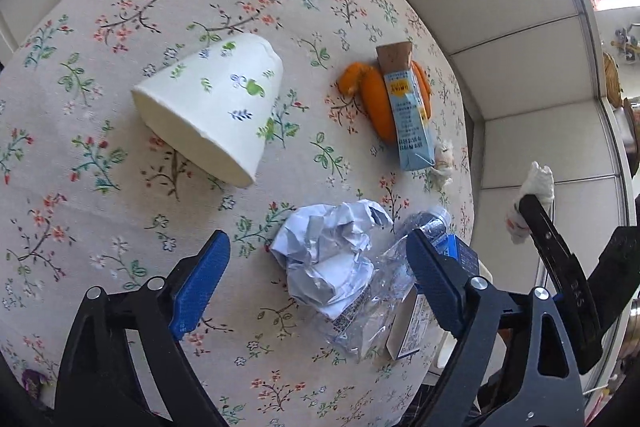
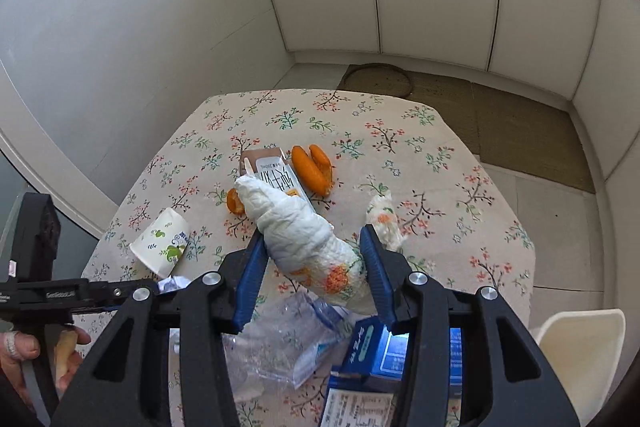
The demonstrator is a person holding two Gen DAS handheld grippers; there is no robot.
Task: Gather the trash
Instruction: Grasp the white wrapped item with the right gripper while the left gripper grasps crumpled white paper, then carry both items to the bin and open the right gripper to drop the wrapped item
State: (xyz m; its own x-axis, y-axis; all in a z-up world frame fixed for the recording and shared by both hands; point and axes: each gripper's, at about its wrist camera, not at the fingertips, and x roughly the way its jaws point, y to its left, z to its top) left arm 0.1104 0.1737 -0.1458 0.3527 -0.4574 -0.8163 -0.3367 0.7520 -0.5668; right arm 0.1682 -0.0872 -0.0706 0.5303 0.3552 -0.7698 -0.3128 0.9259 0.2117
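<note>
Two ribbed blue pads of the right gripper (image 2: pixel 314 267) pinch a soft, wrinkled white tissue roll (image 2: pixel 308 227) with an orange print, lifted above the table. The left gripper (image 1: pixel 320 283) hangs wide apart, gripping nothing, its fingers straddling a crumpled paper ball (image 1: pixel 328 259) and a crushed clear plastic bottle (image 1: pixel 400 267). Beyond, a paper cup (image 1: pixel 212 107) lies tipped on its side; a blue boxy carton (image 1: pixel 410 115) rests over curled orange peel (image 1: pixel 376 99), a second printed tissue wad (image 2: pixel 385 217) just beside. Everything sits on the floral tablecloth (image 1: pixel 80 227).
</note>
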